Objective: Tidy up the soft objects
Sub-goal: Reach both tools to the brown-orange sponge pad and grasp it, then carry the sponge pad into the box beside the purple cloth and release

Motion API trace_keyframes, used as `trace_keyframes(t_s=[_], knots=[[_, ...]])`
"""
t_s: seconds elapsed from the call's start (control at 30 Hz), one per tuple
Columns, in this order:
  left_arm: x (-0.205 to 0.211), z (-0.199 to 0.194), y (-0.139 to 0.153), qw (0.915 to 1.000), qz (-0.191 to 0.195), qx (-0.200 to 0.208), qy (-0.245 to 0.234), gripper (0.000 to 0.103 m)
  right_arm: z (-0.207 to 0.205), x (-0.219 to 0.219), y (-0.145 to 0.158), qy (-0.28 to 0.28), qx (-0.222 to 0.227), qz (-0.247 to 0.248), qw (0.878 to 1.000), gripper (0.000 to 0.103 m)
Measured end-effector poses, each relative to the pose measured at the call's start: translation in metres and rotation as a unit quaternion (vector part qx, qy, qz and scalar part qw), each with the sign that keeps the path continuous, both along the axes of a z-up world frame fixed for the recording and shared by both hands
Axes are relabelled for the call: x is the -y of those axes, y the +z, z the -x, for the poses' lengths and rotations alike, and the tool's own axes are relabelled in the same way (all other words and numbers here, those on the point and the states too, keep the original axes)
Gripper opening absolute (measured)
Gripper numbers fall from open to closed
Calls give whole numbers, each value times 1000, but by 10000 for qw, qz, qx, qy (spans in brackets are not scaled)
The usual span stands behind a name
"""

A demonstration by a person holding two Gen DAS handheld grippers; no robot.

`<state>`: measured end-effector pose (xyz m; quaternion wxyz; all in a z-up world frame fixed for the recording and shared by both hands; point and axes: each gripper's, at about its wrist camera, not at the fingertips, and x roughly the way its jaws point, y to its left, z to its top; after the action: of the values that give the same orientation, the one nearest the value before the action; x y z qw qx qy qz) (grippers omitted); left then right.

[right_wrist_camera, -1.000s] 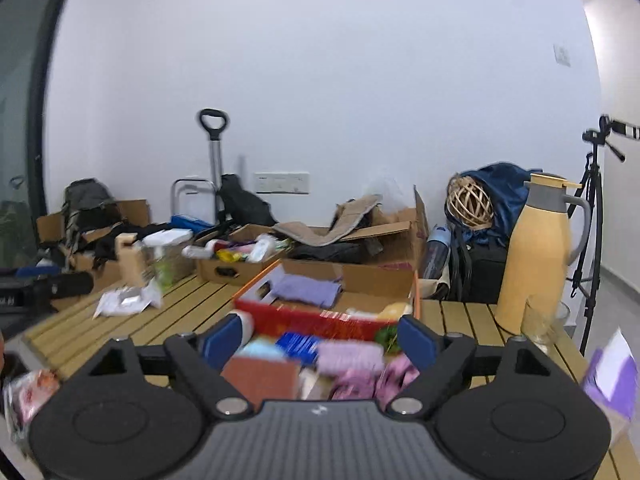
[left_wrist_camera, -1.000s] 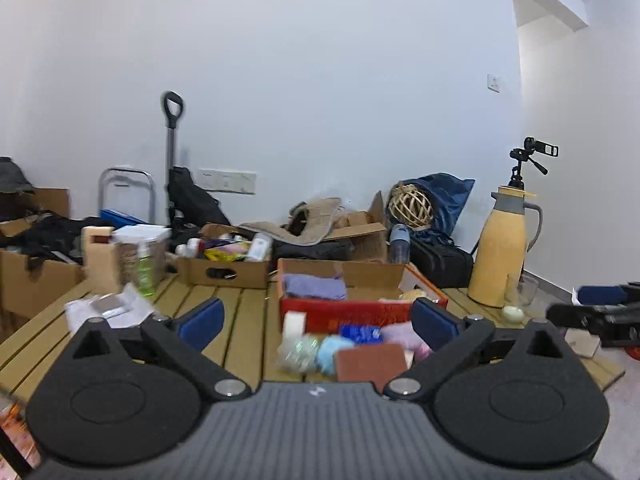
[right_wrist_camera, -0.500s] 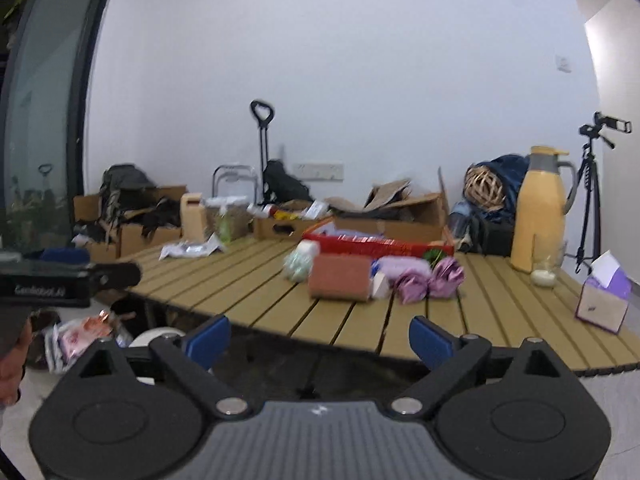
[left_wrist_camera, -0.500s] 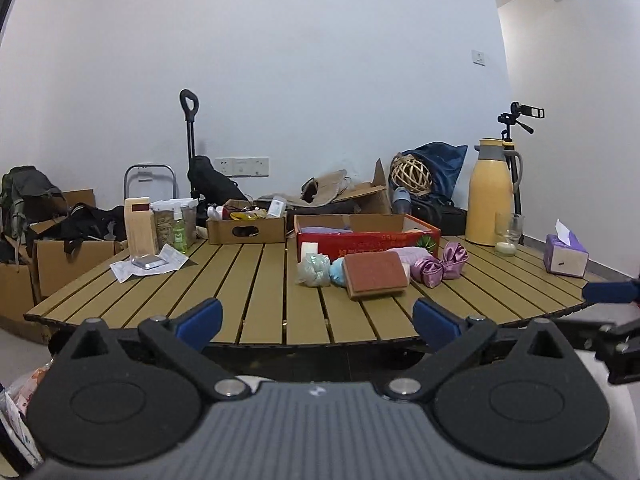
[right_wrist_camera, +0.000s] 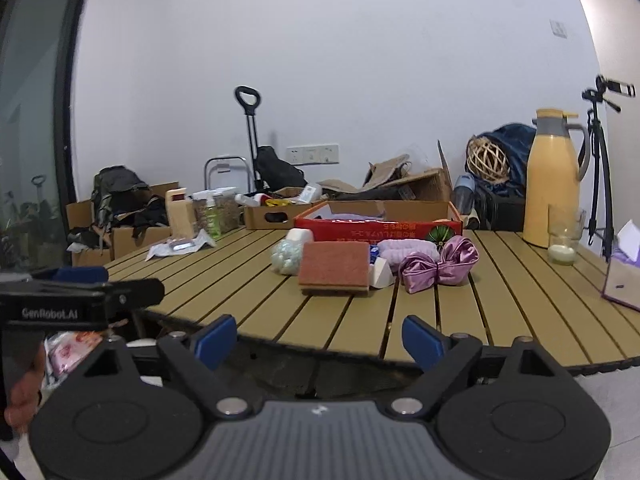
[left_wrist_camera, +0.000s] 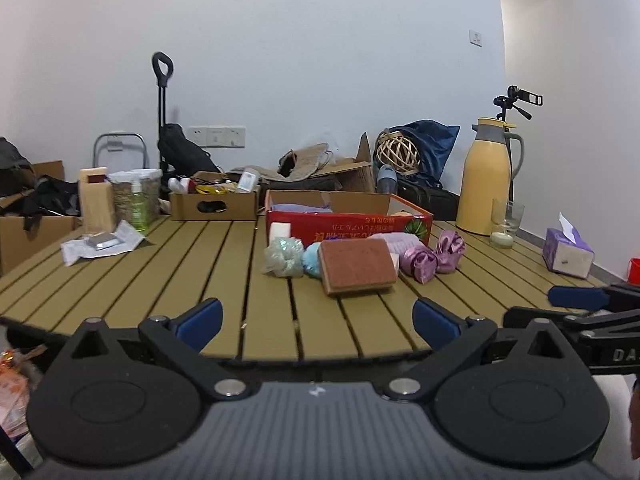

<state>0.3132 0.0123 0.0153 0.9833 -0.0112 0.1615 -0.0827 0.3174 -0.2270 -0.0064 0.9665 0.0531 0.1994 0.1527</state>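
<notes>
A cluster of soft objects lies mid-table in front of a red cardboard box (left_wrist_camera: 348, 222) (right_wrist_camera: 376, 226): a brown sponge (left_wrist_camera: 356, 266) (right_wrist_camera: 335, 268), a pale green mesh puff (left_wrist_camera: 283, 258) (right_wrist_camera: 286, 256), a light blue soft item (left_wrist_camera: 311, 263), a lilac cloth (right_wrist_camera: 408, 249), a purple satin bow (left_wrist_camera: 434, 258) (right_wrist_camera: 438, 266) and a white foam block (left_wrist_camera: 279, 231) (right_wrist_camera: 301, 235). My left gripper (left_wrist_camera: 316, 322) is open and empty at the table's near edge. My right gripper (right_wrist_camera: 320, 340) is open and empty, just short of the near edge.
The wooden slat table (left_wrist_camera: 224, 272) (right_wrist_camera: 500, 300) also carries a yellow thermos (left_wrist_camera: 486, 176) (right_wrist_camera: 554, 178), a glass with a candle (left_wrist_camera: 505, 224), a purple tissue box (left_wrist_camera: 568, 254), a brown cardboard box (left_wrist_camera: 214, 204), jars and papers at left (left_wrist_camera: 102, 242). Boxes and bags stand behind.
Both grippers pulled well back from over the soft objects to the table's near edge, then came slightly closer again. Both stay open and empty. The objects have not moved.
</notes>
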Motion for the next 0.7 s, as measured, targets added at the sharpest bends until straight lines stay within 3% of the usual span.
trace_keyframes(t_s=[0.07,0.13,0.2,0.27,0.47,0.63,0.7], knots=[[3,-28,-1,9999,107,-45,-54,101,-25,-1,-2,-16,-78,-96,9999,81],[5,-57,-4,9997,187,-136,-123,94,-54,-1,-5,10,-218,-203,9996,78],[8,-88,-7,9991,225,-282,-213,79,-85,-2,-9,46,-323,-306,9990,74],[13,-123,-11,9980,308,-443,-325,70,-118,-5,-14,98,-436,-386,9983,66],[19,-205,-30,9941,677,-719,-440,54,-213,-12,-38,155,-876,-850,9924,51],[8,-235,-61,9792,1396,-1291,-709,44,-251,-11,-64,233,-1182,-1133,9862,42],[5,-236,-63,9769,1513,-1276,-803,41,-255,-9,-67,307,-1185,-1288,9841,40]])
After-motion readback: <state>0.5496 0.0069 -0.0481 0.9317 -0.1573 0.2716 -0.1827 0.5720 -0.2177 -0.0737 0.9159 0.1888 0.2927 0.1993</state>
